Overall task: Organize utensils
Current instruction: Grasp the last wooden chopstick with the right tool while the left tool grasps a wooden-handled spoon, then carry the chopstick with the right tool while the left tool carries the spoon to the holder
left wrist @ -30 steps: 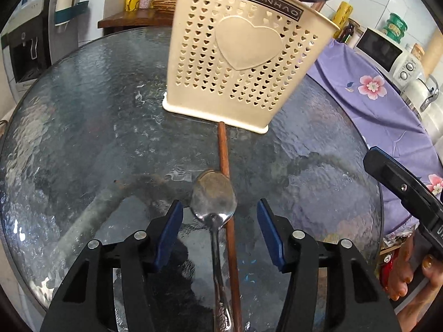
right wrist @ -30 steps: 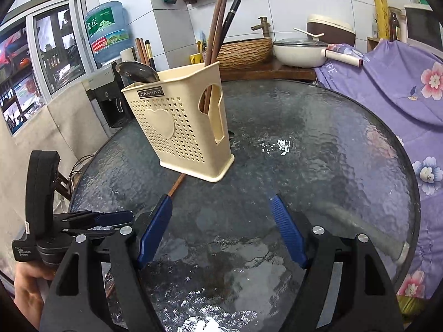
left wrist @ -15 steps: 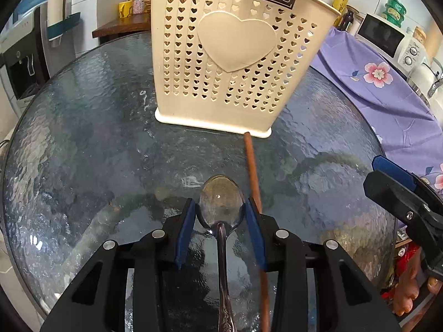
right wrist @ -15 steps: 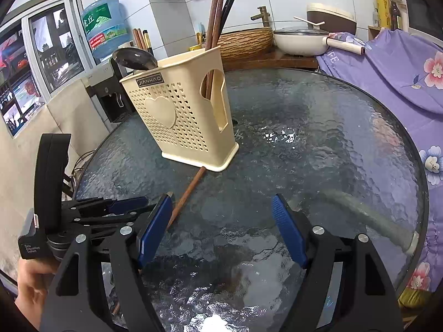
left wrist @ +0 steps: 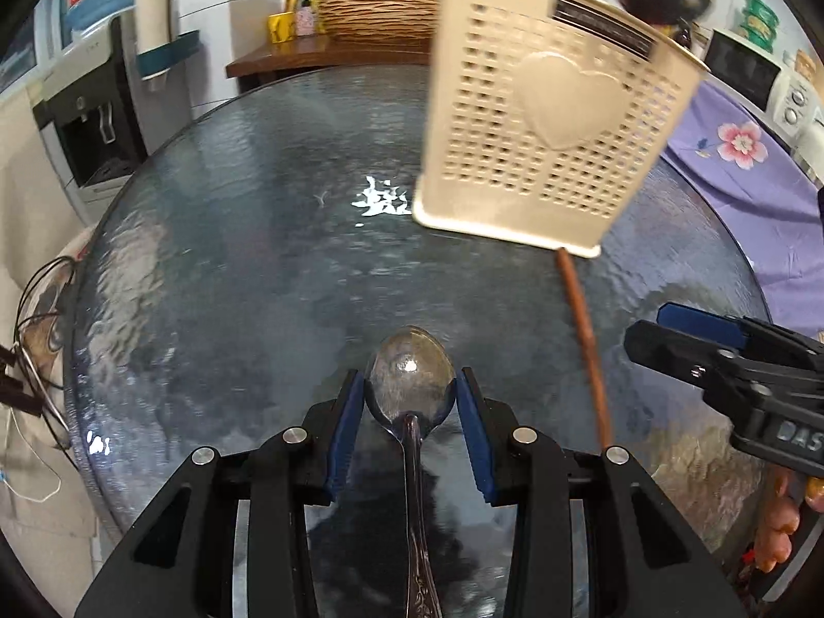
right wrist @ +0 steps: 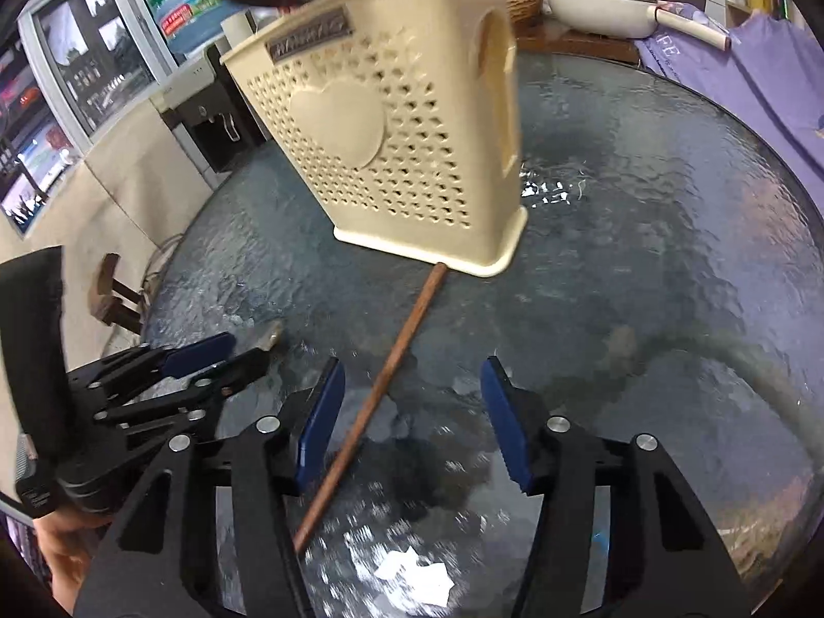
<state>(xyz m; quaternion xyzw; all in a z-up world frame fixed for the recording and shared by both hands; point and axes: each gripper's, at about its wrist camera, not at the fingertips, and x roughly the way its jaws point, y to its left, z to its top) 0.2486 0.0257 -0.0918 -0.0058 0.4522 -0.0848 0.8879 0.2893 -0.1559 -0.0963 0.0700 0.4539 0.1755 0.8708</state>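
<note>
Left tongs [left wrist: 410,396] are clamping the shiny metal spoon [left wrist: 410,381]; right tongs [right wrist: 409,412] are gaping apart over the brown wooden chopstick [right wrist: 383,381], cream perforated plastic caddy [right wrist: 396,154] at twelve o'clock.

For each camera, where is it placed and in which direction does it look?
Left wrist: behind the left gripper, fingers shut on the spoon, facing the holder.
Right wrist: behind the open right gripper, over the chopstick; a hand shows at the lower left.
Shared: holder, chopstick, glass table, each other's gripper.
</note>
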